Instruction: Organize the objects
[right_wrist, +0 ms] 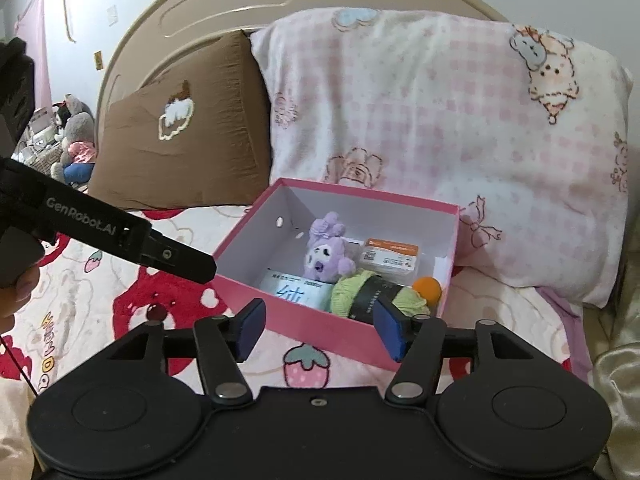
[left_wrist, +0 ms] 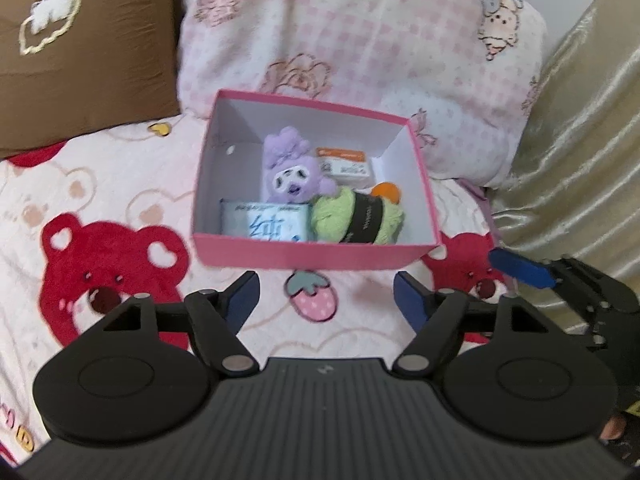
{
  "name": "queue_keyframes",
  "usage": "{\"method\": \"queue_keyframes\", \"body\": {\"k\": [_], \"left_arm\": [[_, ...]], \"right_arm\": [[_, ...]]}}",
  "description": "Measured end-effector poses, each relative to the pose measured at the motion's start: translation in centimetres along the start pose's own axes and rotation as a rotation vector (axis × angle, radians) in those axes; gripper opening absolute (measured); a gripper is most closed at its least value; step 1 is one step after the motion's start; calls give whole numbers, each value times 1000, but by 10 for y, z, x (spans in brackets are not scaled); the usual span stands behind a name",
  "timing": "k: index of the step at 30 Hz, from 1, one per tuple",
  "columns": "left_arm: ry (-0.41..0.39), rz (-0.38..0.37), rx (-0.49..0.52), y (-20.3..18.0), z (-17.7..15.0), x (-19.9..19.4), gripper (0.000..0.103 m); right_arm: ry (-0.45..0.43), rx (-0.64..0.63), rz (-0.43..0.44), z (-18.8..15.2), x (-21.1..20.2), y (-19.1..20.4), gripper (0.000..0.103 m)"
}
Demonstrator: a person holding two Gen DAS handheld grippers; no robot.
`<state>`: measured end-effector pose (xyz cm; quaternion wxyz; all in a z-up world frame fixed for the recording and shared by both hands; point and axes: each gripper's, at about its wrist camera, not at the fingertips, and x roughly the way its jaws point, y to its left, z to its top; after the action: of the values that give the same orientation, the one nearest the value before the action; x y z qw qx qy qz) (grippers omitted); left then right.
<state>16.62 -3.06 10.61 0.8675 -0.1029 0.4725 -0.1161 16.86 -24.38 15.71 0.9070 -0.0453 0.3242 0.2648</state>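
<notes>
Grippers, left gripper (left_wrist: 326, 300) and right gripper (right_wrist: 320, 330), hung empty with fingers apart near the pink box (left_wrist: 312, 258), which sat filled mid-bed by the pillows, where a careless nudge could tip it on soft bedding.

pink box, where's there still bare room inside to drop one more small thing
Bare floor in the pink box along its left wall, behind the tissue pack and left of the purple plush. The right half is crowded: green yarn, orange ball, small carton.
</notes>
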Motion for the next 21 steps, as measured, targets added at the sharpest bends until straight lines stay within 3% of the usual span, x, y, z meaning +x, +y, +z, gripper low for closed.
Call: {"method": "queue_keyframes", "body": {"k": [6, 9, 21], "left_arm": [[-4, 59, 12, 14, -16, -11, 80], [-43, 82, 1, 20, -23, -18, 81], [-17, 57, -26, 32, -40, -20, 84]], "right_arm": [[-37, -18, -3, -11, -13, 21, 74], [-43, 5, -5, -14, -16, 25, 78], [-8, 42, -59, -19, -21, 31, 81]]}}
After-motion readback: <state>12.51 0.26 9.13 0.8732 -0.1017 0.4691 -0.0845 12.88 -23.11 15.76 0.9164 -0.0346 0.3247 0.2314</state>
